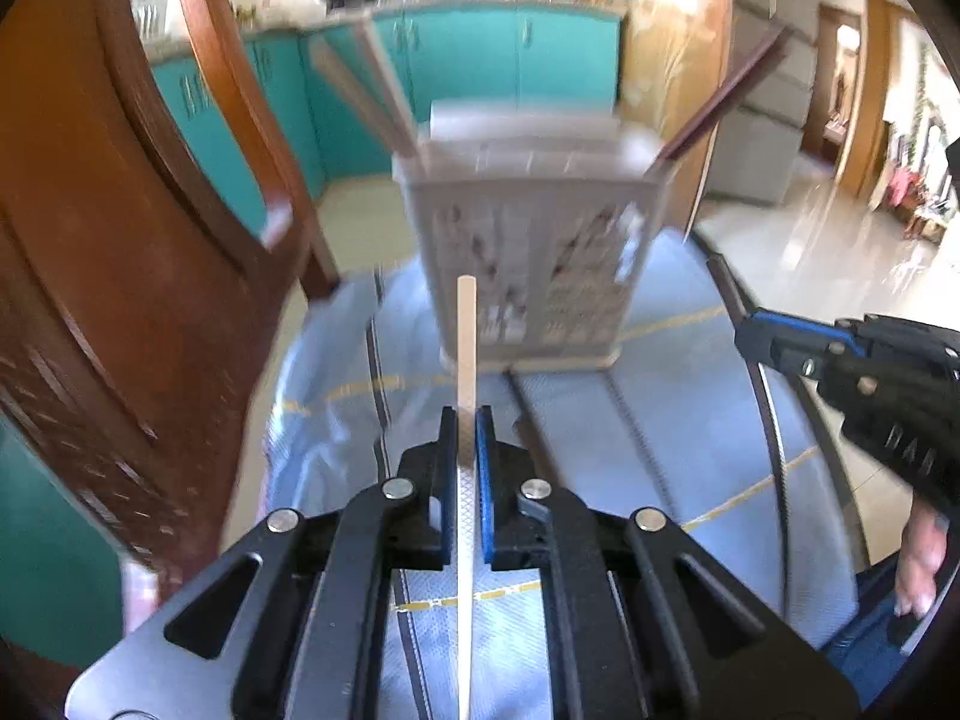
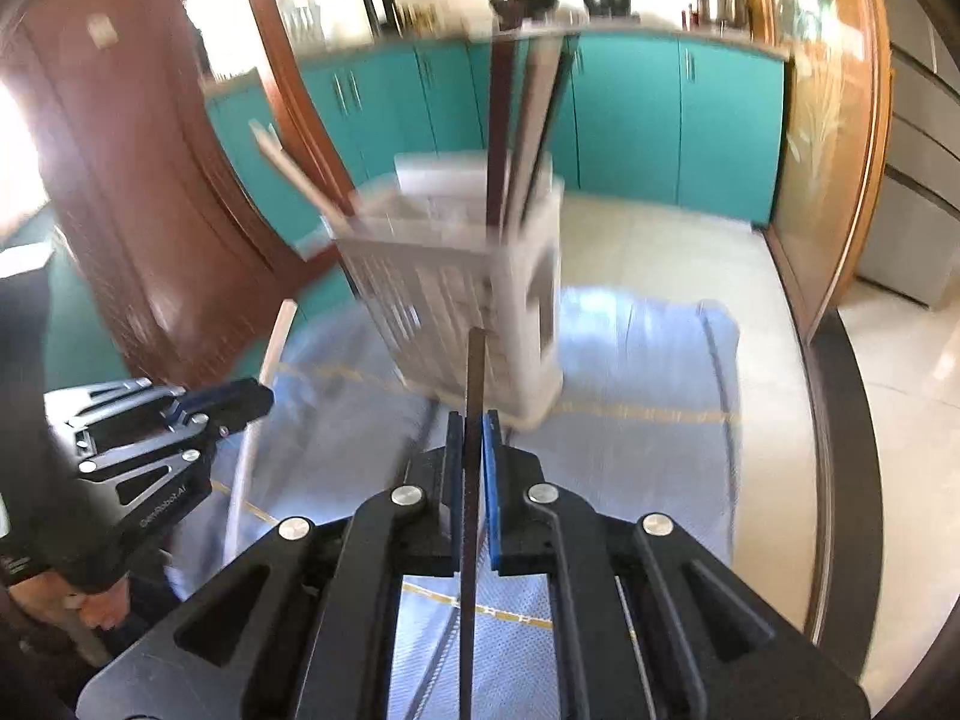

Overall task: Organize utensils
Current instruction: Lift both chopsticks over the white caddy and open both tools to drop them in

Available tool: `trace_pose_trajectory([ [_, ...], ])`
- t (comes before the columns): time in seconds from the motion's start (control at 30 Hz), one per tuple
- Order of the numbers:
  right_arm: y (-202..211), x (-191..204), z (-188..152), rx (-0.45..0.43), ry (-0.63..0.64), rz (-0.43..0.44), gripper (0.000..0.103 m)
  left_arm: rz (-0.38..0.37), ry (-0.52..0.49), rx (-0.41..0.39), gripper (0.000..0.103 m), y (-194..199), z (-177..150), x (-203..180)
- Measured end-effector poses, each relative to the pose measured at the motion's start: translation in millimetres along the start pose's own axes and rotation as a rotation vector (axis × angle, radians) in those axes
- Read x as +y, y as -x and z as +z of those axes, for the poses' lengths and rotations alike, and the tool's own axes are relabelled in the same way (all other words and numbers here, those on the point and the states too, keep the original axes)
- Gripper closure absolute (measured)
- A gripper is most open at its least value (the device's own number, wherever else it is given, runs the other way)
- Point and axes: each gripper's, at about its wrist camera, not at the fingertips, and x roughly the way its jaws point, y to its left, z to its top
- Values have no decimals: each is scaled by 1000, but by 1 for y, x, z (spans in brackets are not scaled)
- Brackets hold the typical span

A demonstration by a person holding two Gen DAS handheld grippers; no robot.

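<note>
A grey slotted utensil holder (image 1: 528,252) (image 2: 456,288) stands on a blue cloth, blurred by motion. Pale chopsticks (image 1: 366,90) lean out of its left side and dark ones (image 1: 720,96) (image 2: 522,120) out of its right. My left gripper (image 1: 467,420) is shut on a pale chopstick (image 1: 466,336) that points up toward the holder. In the right wrist view my right gripper (image 2: 474,420) is shut on a dark chopstick (image 2: 475,372), just in front of the holder. Each gripper also appears in the other's view, the right gripper (image 1: 744,339) at the right, the left gripper (image 2: 264,399) at the left.
The blue cloth (image 1: 630,432) (image 2: 648,372) covers a round table with a dark rim (image 2: 840,420). A brown wooden chair (image 1: 120,240) (image 2: 138,210) stands at the left. Teal cabinets (image 1: 468,54) and a shiny pale floor (image 1: 828,240) lie behind. A person's hand (image 1: 921,558) shows at lower right.
</note>
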Motion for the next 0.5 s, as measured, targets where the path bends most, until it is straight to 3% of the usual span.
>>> trace_pose_trajectory([
  [0.23,86,-10,44,-215,-64,87,96,-101,62,-158,96,67,30,18],
  [0.4,118,-15,99,-363,-125,144,96,-135,118,-281,96,107,75,36],
  [0.5,124,-21,129,-441,-155,136,96,-139,146,-369,96,130,110,44],
])
